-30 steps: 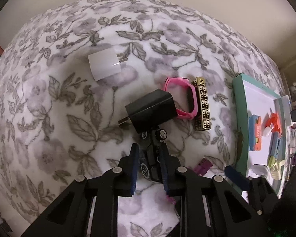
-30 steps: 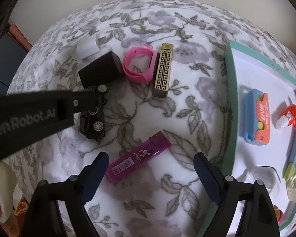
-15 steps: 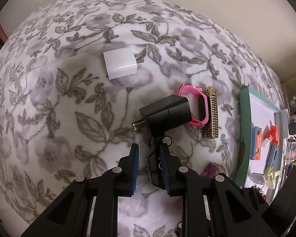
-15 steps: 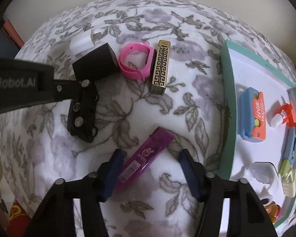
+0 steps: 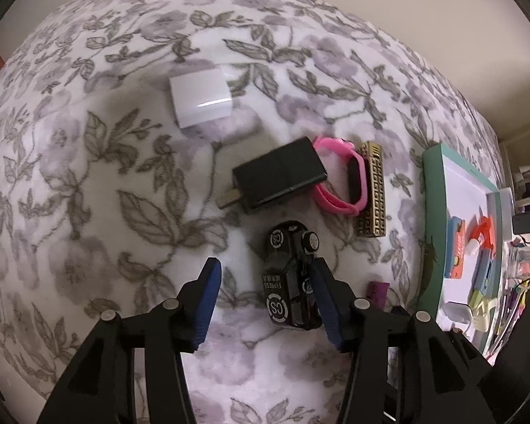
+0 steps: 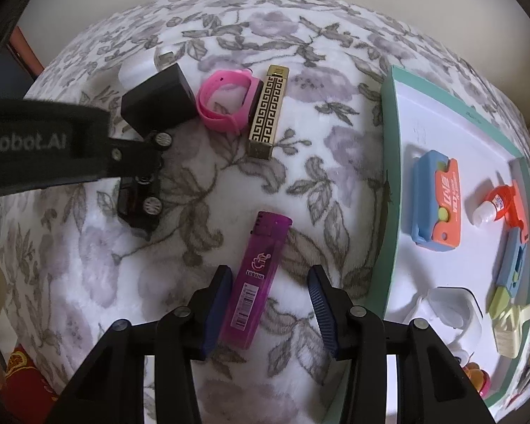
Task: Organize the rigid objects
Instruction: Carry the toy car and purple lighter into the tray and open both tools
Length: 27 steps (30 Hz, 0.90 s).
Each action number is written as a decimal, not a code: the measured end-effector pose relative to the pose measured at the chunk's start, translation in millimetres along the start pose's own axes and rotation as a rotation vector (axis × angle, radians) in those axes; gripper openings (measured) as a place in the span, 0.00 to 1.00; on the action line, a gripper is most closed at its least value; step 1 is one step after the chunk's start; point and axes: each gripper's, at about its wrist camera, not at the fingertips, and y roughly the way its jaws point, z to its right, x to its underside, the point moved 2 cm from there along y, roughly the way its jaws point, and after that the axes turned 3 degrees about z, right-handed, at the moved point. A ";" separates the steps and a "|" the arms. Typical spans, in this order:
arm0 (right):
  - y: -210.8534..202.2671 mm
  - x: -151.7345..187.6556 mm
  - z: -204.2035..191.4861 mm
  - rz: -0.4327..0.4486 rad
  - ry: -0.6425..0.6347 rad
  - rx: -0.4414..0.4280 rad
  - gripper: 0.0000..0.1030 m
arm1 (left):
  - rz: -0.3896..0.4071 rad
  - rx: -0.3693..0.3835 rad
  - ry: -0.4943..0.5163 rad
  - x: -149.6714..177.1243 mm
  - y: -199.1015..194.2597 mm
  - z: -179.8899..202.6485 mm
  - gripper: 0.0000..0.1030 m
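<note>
Over the floral blanket [image 5: 88,183], left fingers [image 5: 205,296] spread off the toy car [image 5: 289,279] while right fingers [image 6: 217,312] close around the purple lighter [image 6: 256,279].

Cloth [image 5: 88,212] under everything: soft, matt, fuzzy pile, printed with grey leaves. White charger [image 5: 201,100]: glossy smooth plastic, bright highlight. Black charger [image 5: 279,175]: matt plastic. Toy car [image 5: 288,275]: glossy black. Pink band [image 6: 226,104]: smooth, rubbery looking. Gold lighter [image 6: 266,109]: metallic, relief pattern. Purple lighter [image 6: 256,275]: translucent shiny plastic. Tray [image 6: 392,176]: smooth white inside.
</note>
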 end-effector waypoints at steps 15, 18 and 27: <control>-9.0 -2.8 17.0 0.022 0.027 -0.020 0.46 | -0.022 -0.055 0.102 17.7 24.2 36.3 0.52; -10.0 -1.9 20.1 0.025 0.031 -0.017 0.39 | -0.022 -0.056 0.106 14.6 27.4 35.4 0.46; -20.9 0.0 39.8 0.025 0.094 -0.048 0.20 | 0.024 -0.070 0.129 11.2 -1.3 40.6 0.35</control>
